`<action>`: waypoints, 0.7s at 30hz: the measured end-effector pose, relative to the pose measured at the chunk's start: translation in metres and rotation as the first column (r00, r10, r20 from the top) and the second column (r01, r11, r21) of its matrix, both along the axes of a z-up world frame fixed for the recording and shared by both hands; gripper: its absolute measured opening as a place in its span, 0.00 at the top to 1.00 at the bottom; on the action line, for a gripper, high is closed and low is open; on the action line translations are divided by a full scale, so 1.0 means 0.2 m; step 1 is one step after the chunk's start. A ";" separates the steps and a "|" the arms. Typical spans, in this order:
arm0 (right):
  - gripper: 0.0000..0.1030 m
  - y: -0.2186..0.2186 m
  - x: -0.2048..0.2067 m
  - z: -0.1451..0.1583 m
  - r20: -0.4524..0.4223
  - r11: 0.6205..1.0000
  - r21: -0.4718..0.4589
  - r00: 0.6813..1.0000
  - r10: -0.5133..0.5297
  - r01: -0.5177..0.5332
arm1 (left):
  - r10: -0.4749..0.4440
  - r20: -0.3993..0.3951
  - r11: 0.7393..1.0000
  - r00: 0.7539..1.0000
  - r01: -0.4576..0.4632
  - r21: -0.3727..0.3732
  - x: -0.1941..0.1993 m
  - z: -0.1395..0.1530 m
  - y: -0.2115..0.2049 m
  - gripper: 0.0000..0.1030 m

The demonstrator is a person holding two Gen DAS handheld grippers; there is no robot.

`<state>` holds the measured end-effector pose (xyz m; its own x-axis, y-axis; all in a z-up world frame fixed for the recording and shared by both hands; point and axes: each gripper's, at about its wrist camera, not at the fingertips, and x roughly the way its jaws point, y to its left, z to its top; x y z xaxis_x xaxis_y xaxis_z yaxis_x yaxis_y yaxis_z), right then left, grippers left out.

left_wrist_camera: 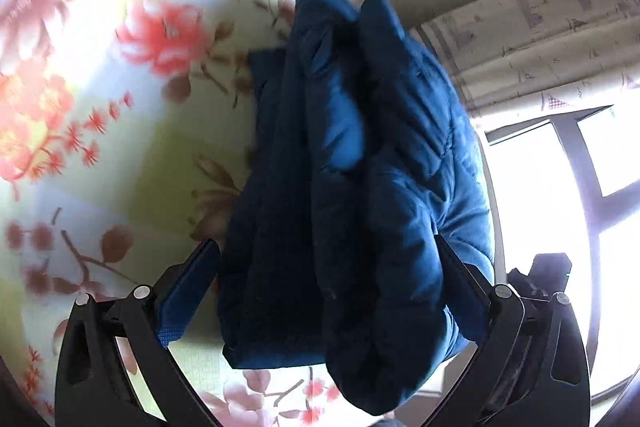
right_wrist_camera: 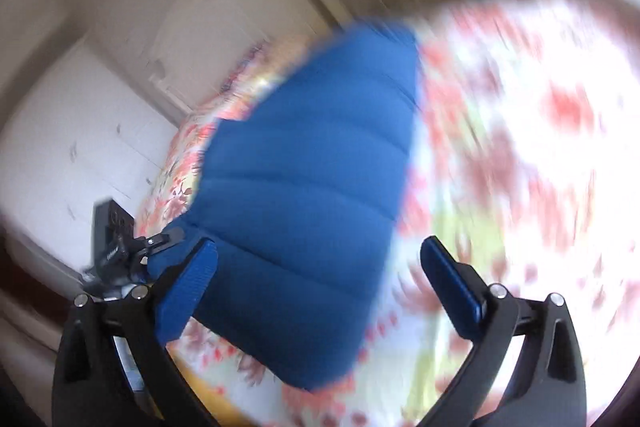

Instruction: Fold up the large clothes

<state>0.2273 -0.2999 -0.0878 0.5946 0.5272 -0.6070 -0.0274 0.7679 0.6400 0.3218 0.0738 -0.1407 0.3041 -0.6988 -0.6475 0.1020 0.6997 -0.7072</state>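
Observation:
A blue quilted puffer jacket (left_wrist_camera: 360,179) lies bunched and folded on a floral bed sheet (left_wrist_camera: 100,67). In the left wrist view my left gripper (left_wrist_camera: 328,267) is open, its fingers spread wide on either side of the jacket's thick near end. In the right wrist view, which is blurred by motion, my right gripper (right_wrist_camera: 320,263) is open over a flat quilted panel of the jacket (right_wrist_camera: 312,195); the left finger (right_wrist_camera: 188,291) overlaps the jacket's edge and the right finger (right_wrist_camera: 452,279) stands apart over the sheet (right_wrist_camera: 520,147).
A bright window (left_wrist_camera: 560,187) and patterned curtain (left_wrist_camera: 540,47) lie beyond the bed in the left wrist view. White cabinets (right_wrist_camera: 80,147) and a door stand past the bed in the right wrist view. The other gripper (right_wrist_camera: 116,247) shows at the left.

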 end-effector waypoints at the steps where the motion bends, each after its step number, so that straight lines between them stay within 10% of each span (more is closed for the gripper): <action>1: 0.02 -0.02 0.01 -0.06 -0.028 0.997 0.073 0.999 0.017 -0.014 | -0.011 -0.007 1.000 1.000 0.011 0.001 0.02 -0.01 -0.01 0.04; 7: 0.02 0.10 0.15 -0.19 -0.066 0.982 0.167 0.992 0.103 -0.091 | -0.081 -0.015 0.997 0.997 0.081 -0.012 0.07 -0.02 -0.02 0.04; 9: 0.02 0.14 0.17 -0.18 -0.048 0.988 0.127 0.994 0.099 -0.092 | -0.094 -0.024 0.992 0.995 0.091 -0.088 0.10 -0.05 -0.02 0.20; 13: 0.41 0.17 0.11 -0.11 0.083 0.997 0.014 0.994 0.074 -0.076 | -0.065 0.067 0.991 0.996 0.072 -0.114 0.07 0.01 -0.08 0.38; 21: 0.48 -0.06 0.17 0.11 0.219 0.989 -0.140 0.976 -0.008 0.040 | -0.013 0.198 0.997 0.980 0.028 -0.073 0.19 0.13 -0.50 0.42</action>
